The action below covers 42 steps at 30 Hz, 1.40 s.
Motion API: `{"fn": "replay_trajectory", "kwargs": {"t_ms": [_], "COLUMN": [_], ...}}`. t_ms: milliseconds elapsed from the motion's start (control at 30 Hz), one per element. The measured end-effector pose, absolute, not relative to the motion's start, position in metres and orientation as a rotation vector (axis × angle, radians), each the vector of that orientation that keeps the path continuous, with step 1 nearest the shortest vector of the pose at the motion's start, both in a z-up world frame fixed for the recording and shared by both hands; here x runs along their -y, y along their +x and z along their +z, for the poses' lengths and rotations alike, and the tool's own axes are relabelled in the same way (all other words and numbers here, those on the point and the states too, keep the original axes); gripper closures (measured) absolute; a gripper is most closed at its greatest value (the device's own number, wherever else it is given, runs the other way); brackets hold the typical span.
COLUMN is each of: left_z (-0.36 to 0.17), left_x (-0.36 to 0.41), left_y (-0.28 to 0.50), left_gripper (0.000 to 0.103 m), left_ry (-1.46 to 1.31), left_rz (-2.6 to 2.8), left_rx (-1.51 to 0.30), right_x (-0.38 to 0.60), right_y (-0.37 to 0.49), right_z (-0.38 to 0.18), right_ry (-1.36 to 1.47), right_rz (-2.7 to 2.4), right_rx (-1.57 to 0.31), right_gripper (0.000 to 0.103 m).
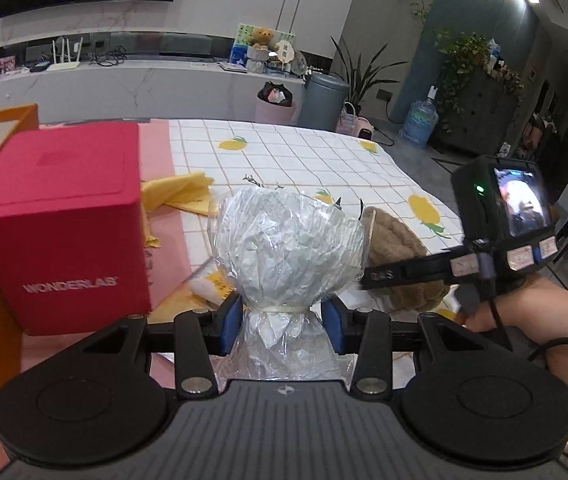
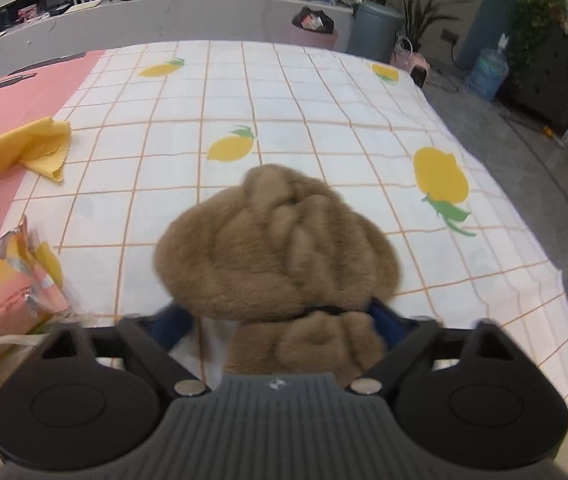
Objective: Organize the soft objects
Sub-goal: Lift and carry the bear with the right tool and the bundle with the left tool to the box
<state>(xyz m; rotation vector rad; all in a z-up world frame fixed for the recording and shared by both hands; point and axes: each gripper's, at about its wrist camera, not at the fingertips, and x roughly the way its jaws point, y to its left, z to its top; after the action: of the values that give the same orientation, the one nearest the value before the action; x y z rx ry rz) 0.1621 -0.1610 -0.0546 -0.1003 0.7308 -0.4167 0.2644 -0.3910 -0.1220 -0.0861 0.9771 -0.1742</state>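
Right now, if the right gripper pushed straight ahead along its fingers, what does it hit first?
The brown plush toy: it already sits between the right gripper's blue pads and fills the line ahead. Beyond it lies only the lemon-print cloth, though depth there is unclear.

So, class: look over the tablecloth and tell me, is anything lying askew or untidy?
Yes. The yellow cloth lies crumpled, straddling the edge between the pink mat and the lemon tablecloth, not folded flat. Nothing looks spilled or damaged.

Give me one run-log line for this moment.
left tool: shut on wrapped bouquet | right tool: around brown plush toy, grip unclear | yellow cloth: on table
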Motion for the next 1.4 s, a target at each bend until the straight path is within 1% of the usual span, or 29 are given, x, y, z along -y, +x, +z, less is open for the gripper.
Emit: {"fn": "replay_trajectory", "kwargs": {"t_ms": [33,200,367,467,767,900,1000,1067,1167,1233,1333,1400], "left_z": [-0.053,-0.045,-0.042,-0.041,-0.044,-0.042,-0.031,-0.021,-0.008,0.002,0.018,0.03], "left_x": [0.159,0.143,0.136,0.137,0.152,0.17,0.179,0.185,0.191,0.191,0.181,0.165], "left_y": [0.162,0.163,0.165,0.164,0.173,0.18,0.186,0.197,0.219,0.239,0.267,0.284], "left_gripper": [0.054,0.054,0.054,0.054,0.055,0.055,0.055,0.055,0.055,0.056,0.056,0.056], "left_ry": [-0.098,-0.124,-0.143,-0.14,-0.099,-0.008,0.004,-0.008,-0.031,-0.04,-0.051,-0.079], "left_rz": [-0.403,-0.391,-0.377,-0.385,-0.413,-0.421,-0.446,-0.463,-0.465,-0.437,-0.376,-0.338], "left_rx": [-0.733,-0.742,-0.75,-0.745,-0.768,-0.769,-0.758,-0.78,-0.787,-0.765,-0.688,-0.634], "right_x": [0.391,0.391,0.382,0.374,0.375,0.393,0.401,0.408,0.415,0.411,0.395,0.384], "right_y": [0.262,0.252,0.235,0.229,0.236,0.236,0.234,0.235,0.234,0.24,0.267,0.286], "right_z": [-0.12,-0.113,-0.105,-0.098,-0.096,-0.085,-0.072,-0.062,-0.044,-0.029,-0.009,0.002], "right_ry": [-0.093,-0.013,0.057,0.053,0.051,0.137,0.126,0.178,0.307,0.306,0.23,0.24], "right_rz": [-0.166,-0.074,0.003,0.017,-0.042,-0.183,-0.3,-0.347,-0.426,-0.475,-0.492,-0.477], "right_rx": [-0.972,-1.0,-1.008,-0.993,-0.971,-0.874,-0.793,-0.74,-0.59,-0.51,-0.477,-0.493], "right_gripper": [0.045,0.049,0.05,0.05,0.05,0.05,0.05,0.05,0.05,0.05,0.05,0.051]}}
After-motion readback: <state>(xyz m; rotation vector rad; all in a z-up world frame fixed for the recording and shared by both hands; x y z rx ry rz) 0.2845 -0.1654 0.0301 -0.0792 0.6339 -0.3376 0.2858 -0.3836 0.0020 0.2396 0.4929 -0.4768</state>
